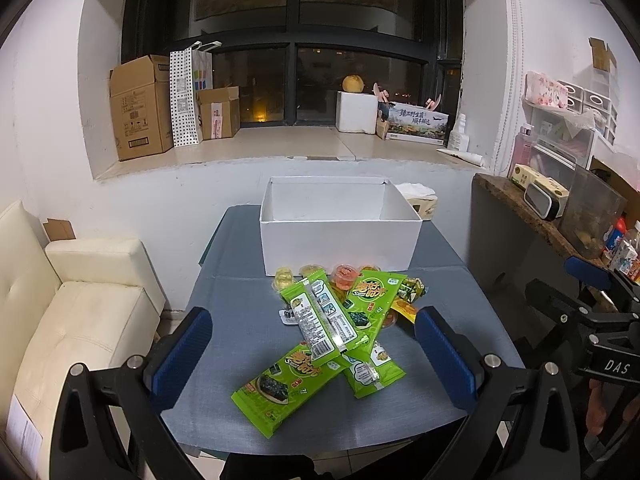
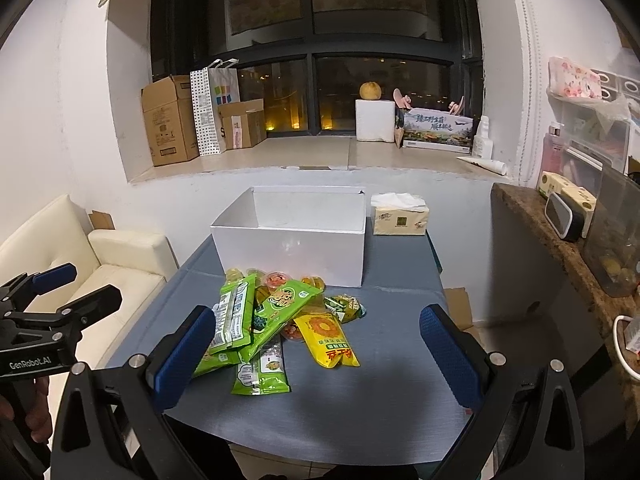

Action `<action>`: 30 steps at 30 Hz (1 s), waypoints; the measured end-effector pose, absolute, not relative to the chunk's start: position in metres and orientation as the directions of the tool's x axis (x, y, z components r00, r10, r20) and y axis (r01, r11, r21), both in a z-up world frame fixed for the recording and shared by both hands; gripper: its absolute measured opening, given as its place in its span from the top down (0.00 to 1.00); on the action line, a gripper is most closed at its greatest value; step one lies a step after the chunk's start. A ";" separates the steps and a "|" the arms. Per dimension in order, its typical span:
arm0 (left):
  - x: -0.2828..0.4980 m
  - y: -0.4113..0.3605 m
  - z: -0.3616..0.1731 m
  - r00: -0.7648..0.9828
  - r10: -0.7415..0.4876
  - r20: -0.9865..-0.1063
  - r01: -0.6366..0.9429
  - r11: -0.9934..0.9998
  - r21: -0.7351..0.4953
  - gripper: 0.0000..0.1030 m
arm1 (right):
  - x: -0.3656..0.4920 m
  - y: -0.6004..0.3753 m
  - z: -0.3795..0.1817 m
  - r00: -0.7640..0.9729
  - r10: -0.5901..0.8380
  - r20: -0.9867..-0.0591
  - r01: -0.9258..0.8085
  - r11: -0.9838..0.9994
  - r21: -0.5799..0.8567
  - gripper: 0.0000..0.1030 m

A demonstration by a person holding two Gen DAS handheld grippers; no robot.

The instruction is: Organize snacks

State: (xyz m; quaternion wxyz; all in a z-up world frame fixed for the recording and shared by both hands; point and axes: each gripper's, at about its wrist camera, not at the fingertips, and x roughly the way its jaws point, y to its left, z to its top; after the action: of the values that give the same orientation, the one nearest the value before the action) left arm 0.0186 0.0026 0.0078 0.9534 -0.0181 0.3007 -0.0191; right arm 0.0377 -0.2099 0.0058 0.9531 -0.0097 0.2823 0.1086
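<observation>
A pile of snacks lies on the grey table in front of an open white box: several green seaweed packets, jelly cups and a yellow packet. The pile and the box also show in the right wrist view. My left gripper is open and empty, above the near table edge with the pile between its fingers. My right gripper is open and empty, just right of the left one. The inside of the box looks empty.
A tissue pack stands behind the box at the right. A cream sofa is left of the table, a dark cabinet with clutter at the right. Cardboard boxes stand on the window ledge.
</observation>
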 end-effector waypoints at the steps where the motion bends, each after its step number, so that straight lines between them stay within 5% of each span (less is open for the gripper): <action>1: 0.019 0.003 0.008 0.819 -0.049 -0.572 0.026 0.998 -0.049 0.00 | 0.038 -0.210 0.006 0.817 0.201 -0.540 -0.212 0.976 0.043 0.00; 11: 0.018 0.009 0.006 0.819 -0.056 -0.571 0.027 0.998 -0.059 0.00 | 0.042 -0.206 0.002 0.805 0.217 -0.552 -0.229 0.972 0.048 0.00; 20: 0.017 0.030 -0.008 0.808 -0.072 -0.584 0.020 0.995 -0.095 0.00 | 0.084 -0.182 -0.033 0.694 0.290 -0.659 -0.286 0.951 0.118 0.00; 27: 0.009 0.059 -0.024 0.828 0.009 -0.560 -0.046 0.998 -0.052 0.00 | 0.126 -0.092 -0.084 0.626 0.367 -0.688 -0.515 0.857 -0.012 0.00; 30: 0.005 0.069 -0.031 0.835 0.051 -0.548 -0.066 0.998 -0.007 0.00 | 0.156 -0.057 -0.114 0.597 0.293 -0.747 -0.501 0.863 -0.061 0.00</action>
State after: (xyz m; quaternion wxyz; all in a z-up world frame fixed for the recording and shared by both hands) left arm 0.0052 0.0691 -0.0315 0.9577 -0.0127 0.2859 0.0306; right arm 0.1564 -0.0571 -0.1138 0.8834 -0.1337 0.3888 0.2248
